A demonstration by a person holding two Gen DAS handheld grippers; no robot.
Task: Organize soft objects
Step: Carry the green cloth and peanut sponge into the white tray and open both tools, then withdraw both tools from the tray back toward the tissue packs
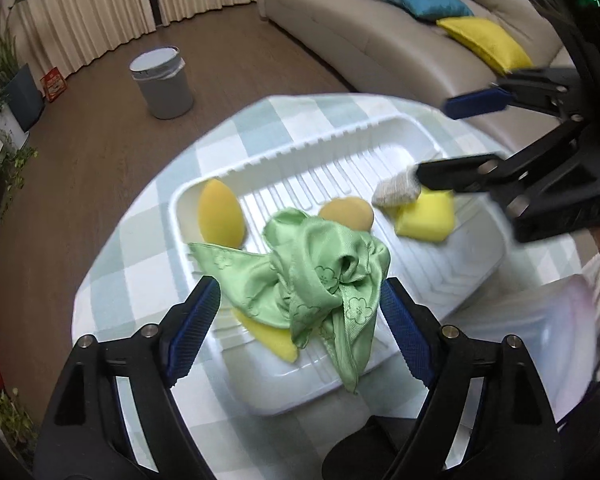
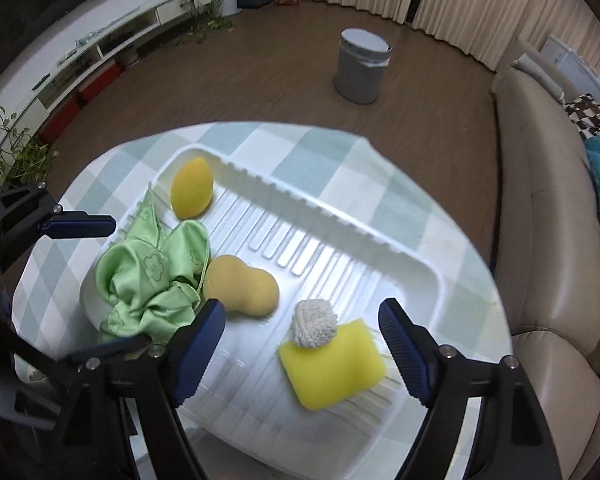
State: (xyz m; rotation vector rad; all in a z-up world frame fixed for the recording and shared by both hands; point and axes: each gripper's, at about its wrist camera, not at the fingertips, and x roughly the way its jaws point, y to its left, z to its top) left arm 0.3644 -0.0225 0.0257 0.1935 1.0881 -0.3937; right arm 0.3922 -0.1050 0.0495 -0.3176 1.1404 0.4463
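Observation:
A white ribbed tray (image 1: pixel 300 149) (image 2: pixel 380 240) sits on a checked tablecloth (image 1: pixel 140 248). A crumpled green cloth (image 1: pixel 320 276) (image 2: pixel 152 280) lies at its near left end, over a yellow sponge (image 1: pixel 274 340). My left gripper (image 1: pixel 298 296) (image 2: pixel 96 288) is open, its pads on either side of the cloth without pressing it. Also in the tray are an egg-shaped yellow sponge (image 1: pixel 220 216) (image 2: pixel 191 192), a tan peanut-shaped sponge (image 1: pixel 348 212) (image 2: pixel 240 284), and a square yellow sponge (image 2: pixel 332 364) (image 1: pixel 424 216) with a white knitted ball (image 2: pixel 314 322) (image 1: pixel 394 192) on its corner. My right gripper (image 2: pixel 300 314) (image 1: pixel 456 140) hangs open above the ball.
A grey bin (image 1: pixel 162 82) (image 2: pixel 360 68) stands on the wooden floor beyond the table. A beige sofa (image 1: pixel 380 40) (image 2: pixel 540 220) with blue and yellow cushions runs along the right. A translucent container (image 1: pixel 540 340) sits beside the tray. Plants and a low shelf (image 2: pixel 100 52) line the far wall.

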